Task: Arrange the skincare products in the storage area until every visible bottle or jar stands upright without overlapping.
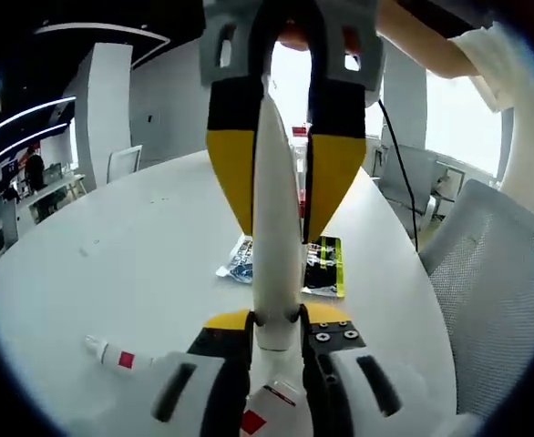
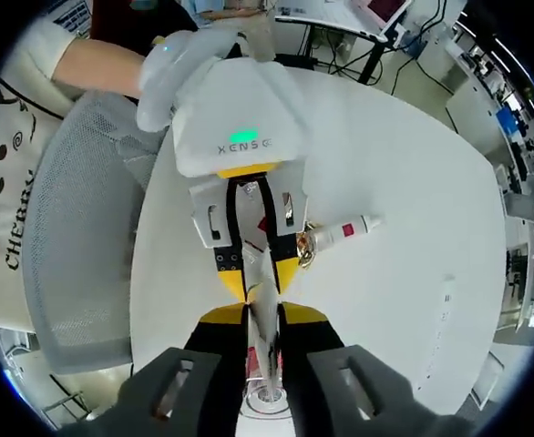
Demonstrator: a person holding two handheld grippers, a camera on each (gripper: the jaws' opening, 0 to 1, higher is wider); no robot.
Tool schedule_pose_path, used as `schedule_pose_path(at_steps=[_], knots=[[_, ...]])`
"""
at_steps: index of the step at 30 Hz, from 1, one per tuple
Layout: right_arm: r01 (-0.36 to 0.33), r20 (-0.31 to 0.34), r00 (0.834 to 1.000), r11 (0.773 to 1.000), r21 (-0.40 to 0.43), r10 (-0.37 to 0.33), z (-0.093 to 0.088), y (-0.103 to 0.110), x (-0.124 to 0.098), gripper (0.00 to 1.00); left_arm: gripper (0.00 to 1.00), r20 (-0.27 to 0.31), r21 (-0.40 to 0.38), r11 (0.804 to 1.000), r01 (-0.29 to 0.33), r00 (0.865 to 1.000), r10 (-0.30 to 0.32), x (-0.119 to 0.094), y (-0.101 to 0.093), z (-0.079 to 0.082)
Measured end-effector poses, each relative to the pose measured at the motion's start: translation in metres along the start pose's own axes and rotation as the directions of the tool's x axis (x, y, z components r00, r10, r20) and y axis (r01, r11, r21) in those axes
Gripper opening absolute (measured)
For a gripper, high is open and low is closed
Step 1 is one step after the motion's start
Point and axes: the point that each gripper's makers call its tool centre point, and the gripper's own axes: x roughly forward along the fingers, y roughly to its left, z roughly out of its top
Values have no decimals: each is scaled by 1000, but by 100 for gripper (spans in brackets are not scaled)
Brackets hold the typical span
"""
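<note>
Jaws of both grippers are clamped on one white tube (image 1: 276,228): the left gripper (image 1: 276,332) grips one end, the right gripper (image 1: 281,196) the other, holding it above the table (image 1: 139,264). Task looks early: a small tube (image 1: 112,353) lies flat on the table, two sachets (image 1: 285,259) lie flat just beyond, touching and perhaps overlapping. No storage container is apparent; another item under the left jaws (image 1: 265,410) is too cropped to name.

One white bottle (image 1: 276,228), one small tube (image 1: 112,355), two sachets (image 1: 323,264), one mesh chair (image 1: 495,291).
</note>
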Motion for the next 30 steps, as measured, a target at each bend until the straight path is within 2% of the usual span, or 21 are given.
schedule_pose_path(at_steps=[5, 23, 30], knots=[[4, 0, 1000, 1000, 12, -4, 0, -1, -10, 10, 21, 8, -12, 1000, 8, 1000, -8, 0, 3, 0], [5, -6, 1000, 1000, 22, -5, -3, -8, -9, 11, 22, 5, -10, 1000, 22, 1000, -22, 3, 5, 2], [2, -16, 1000, 999, 38, -1, -4, -4, -9, 10, 22, 1, -1, 1000, 23, 1000, -23, 3, 6, 1]])
